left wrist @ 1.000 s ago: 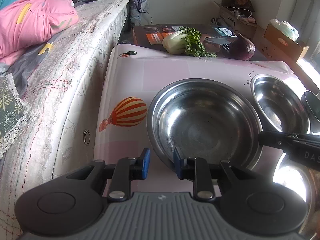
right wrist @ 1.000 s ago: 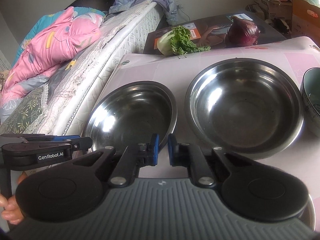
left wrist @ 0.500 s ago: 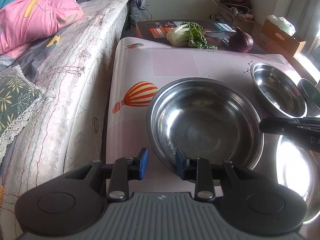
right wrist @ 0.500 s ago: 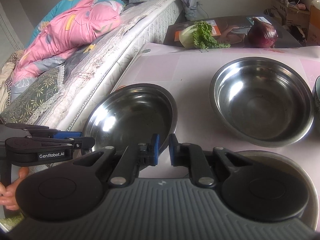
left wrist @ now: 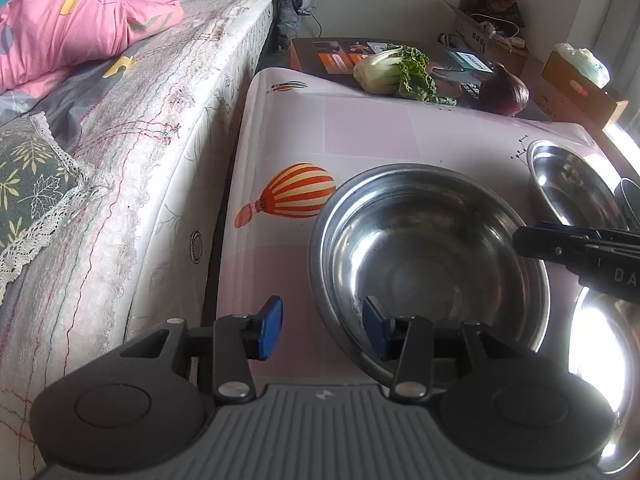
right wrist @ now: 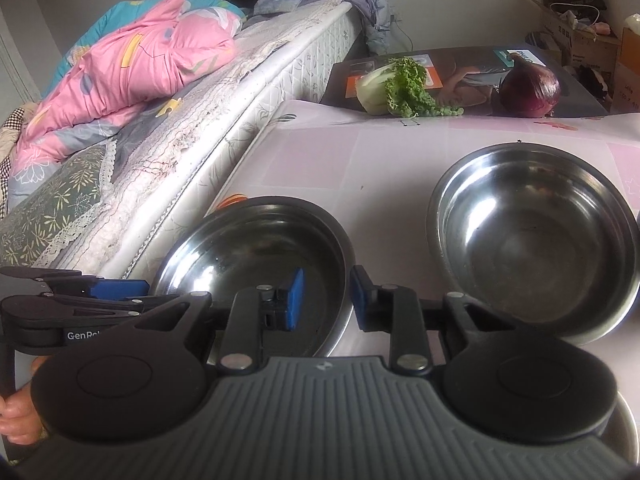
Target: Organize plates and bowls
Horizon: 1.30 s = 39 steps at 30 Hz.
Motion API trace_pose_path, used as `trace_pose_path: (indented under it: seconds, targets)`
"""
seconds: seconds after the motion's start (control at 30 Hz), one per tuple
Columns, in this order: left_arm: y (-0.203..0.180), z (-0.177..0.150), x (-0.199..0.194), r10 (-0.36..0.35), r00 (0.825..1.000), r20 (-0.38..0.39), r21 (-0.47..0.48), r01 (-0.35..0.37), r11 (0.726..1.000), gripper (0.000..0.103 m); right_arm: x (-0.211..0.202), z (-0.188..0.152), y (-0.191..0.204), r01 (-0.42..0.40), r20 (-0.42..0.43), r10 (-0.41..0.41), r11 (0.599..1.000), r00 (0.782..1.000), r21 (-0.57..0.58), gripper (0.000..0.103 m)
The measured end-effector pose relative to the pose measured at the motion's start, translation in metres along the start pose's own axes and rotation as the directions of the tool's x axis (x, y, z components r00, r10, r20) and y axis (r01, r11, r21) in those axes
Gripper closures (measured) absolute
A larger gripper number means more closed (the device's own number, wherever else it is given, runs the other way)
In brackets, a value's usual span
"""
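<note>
**Two grippers part their jaws over steel bowls on a bedside table**

A person's left gripper [left wrist: 322,328] hangs at the bottom of its wrist view, its blue pads [left wrist: 269,326] apart and opening, straddling the near rim of the large steel bowl [left wrist: 424,256] at centre frame; neither pad presses the metal. The right gripper [right wrist: 326,300], low in its own view, is opening too, its narrower gap set over that bowl's right rim, clamped on nothing. The bowl sits on the pink table cover [left wrist: 360,132], just right of a printed striped balloon [left wrist: 292,196]. A second steel bowl [right wrist: 532,240] stands apart at right of the right wrist view. A third shiny steel dish [left wrist: 600,380] glares at the lower right of the left wrist view, partly hidden. A leafy cabbage [right wrist: 396,86] and a purple onion [right wrist: 530,88] rest at the table's far edge, upper frame. A mattress [left wrist: 120,160] with a pink quilt [left wrist: 80,20] fills the left side. Fingers of a hand [right wrist: 16,416] show at lower left.
</note>
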<state>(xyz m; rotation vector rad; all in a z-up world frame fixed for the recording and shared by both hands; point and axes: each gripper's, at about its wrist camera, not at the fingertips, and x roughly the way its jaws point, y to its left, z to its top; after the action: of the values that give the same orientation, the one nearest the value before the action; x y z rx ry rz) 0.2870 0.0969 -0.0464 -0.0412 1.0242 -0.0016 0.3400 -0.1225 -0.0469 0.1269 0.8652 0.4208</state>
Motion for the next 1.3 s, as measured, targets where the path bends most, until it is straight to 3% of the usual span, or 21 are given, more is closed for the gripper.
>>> trace_pose_path:
  seconds: [0.13, 0.37, 0.47, 0.63, 0.8, 1.3]
  targets:
    - [-0.002, -0.002, 0.001, 0.006, 1.0, -0.004, 0.004, -0.006, 1.0, 0.071, 0.0, 0.001, 0.004, 0.011, -0.006, -0.012, 1.0, 1.0, -0.022, 0.08]
    - [-0.003, -0.004, 0.001, 0.007, 1.0, 0.004, 0.012, -0.008, 1.0, 0.072, -0.003, -0.007, 0.009, 0.078, -0.009, -0.079, 0.994, 0.997, -0.078, 0.078]
    - [-0.003, -0.004, 0.001, 0.006, 1.0, 0.004, 0.011, -0.006, 1.0, 0.073, 0.001, -0.007, 0.007, 0.078, -0.029, -0.08, 0.994, 0.996, -0.073, 0.072]
    - [-0.002, -0.003, 0.0, -0.004, 1.0, 0.005, 0.005, 0.004, 1.0, 0.076, 0.012, -0.005, 0.003, 0.054, -0.059, -0.056, 0.998, 0.997, -0.034, 0.071]
    - [-0.003, -0.004, -0.005, 0.006, 1.0, 0.014, 0.021, -0.006, 1.0, 0.077, 0.012, -0.007, 0.006, 0.041, -0.061, -0.043, 0.999, 0.997, -0.033, 0.084]
    - [-0.006, -0.006, -0.002, 0.011, 1.0, -0.02, 0.033, -0.01, 0.999, 0.077, 0.004, -0.016, 0.009, 0.03, -0.066, -0.033, 0.998, 0.997, -0.049, 0.086]
